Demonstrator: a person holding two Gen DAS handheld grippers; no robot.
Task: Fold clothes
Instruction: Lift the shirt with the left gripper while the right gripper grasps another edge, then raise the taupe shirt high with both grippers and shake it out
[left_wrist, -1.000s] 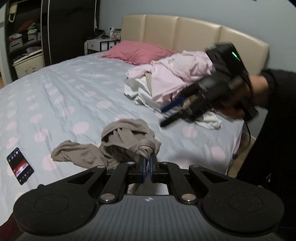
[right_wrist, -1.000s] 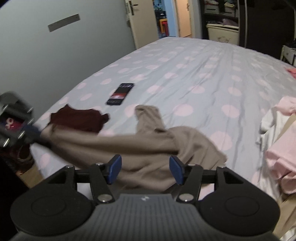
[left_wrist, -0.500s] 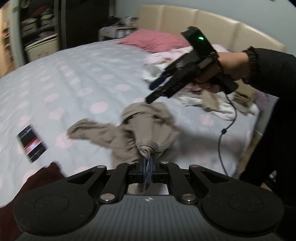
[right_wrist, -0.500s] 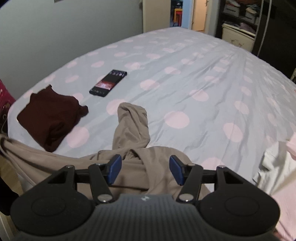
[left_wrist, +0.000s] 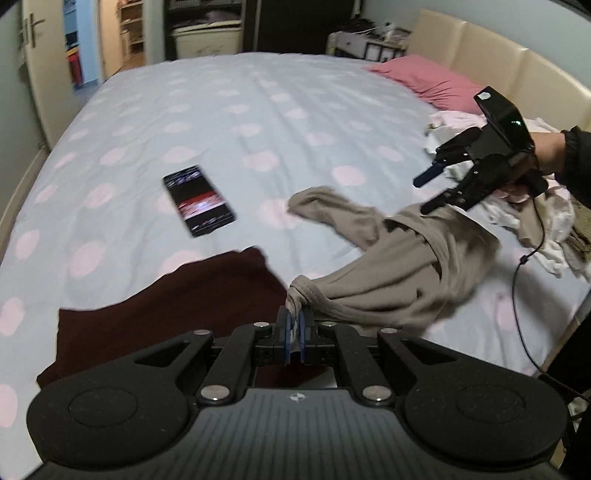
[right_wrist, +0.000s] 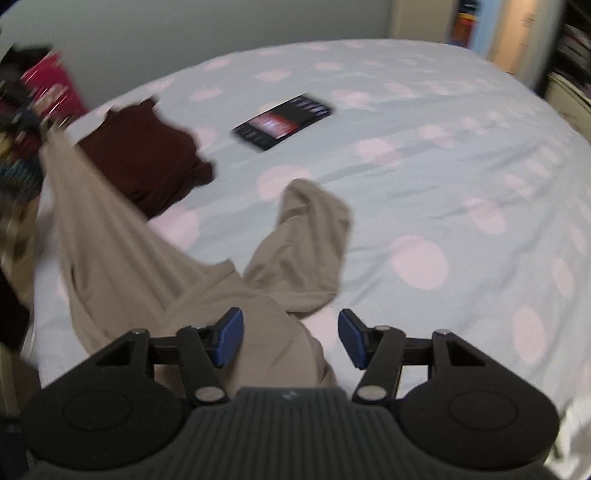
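The left tool (left_wrist: 293, 334) is clamped on a bunched edge of the beige garment (left_wrist: 402, 273), which trails across the bed (left_wrist: 258, 110) just right of the folded maroon garment (left_wrist: 166, 314). The right tool (right_wrist: 290, 338) hovers over it, jaws apart, empty. Best next: grip a matching edge and pull flat. No containers show clearly.

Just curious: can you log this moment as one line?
left gripper: shut on beige garment | right gripper: open above it | bed: phone, folded maroon garment
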